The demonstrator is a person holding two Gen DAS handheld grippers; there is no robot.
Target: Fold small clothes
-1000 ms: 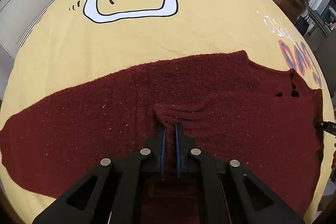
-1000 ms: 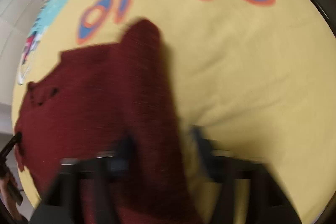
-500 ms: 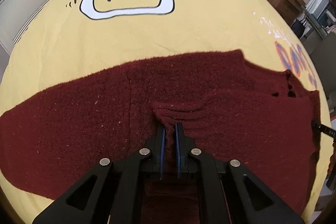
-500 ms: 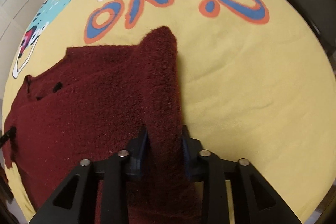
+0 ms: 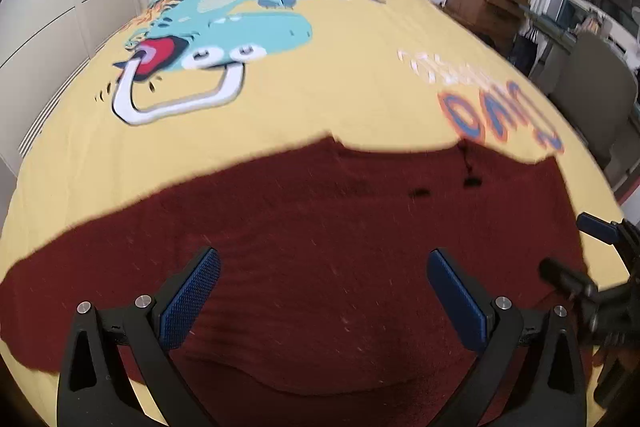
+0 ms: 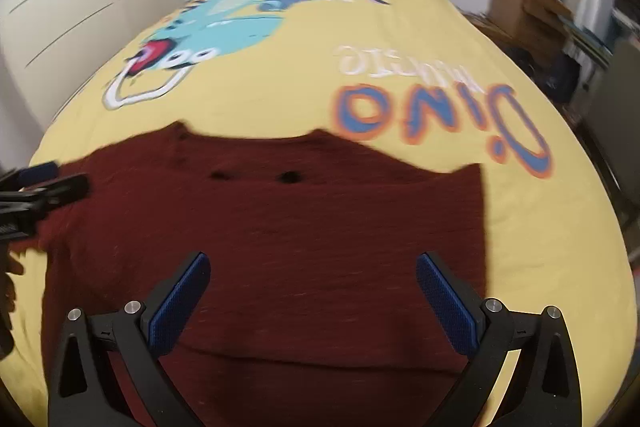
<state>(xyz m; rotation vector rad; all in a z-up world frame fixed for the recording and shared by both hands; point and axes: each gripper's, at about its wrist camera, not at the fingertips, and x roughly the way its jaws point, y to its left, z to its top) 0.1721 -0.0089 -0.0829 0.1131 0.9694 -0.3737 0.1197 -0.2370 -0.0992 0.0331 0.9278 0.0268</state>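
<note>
The left gripper (image 5: 323, 267) hangs with its jaws spread wide above the dark red sweater (image 5: 320, 247), which lies flat on the yellow bedspread (image 5: 340, 87) (dinosaur print). The right gripper (image 5: 600, 247) shows at the frame's right edge.

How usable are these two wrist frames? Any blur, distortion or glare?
Left wrist: motion blur on the bedspread print and the maroon sweater edge, while the left gripper fingers stay sharp. Right wrist: heavier smear across the sweater and the room, right gripper crisp. Both views: strong fisheye bowing, dark corner vignette, even light, no glare.
</note>
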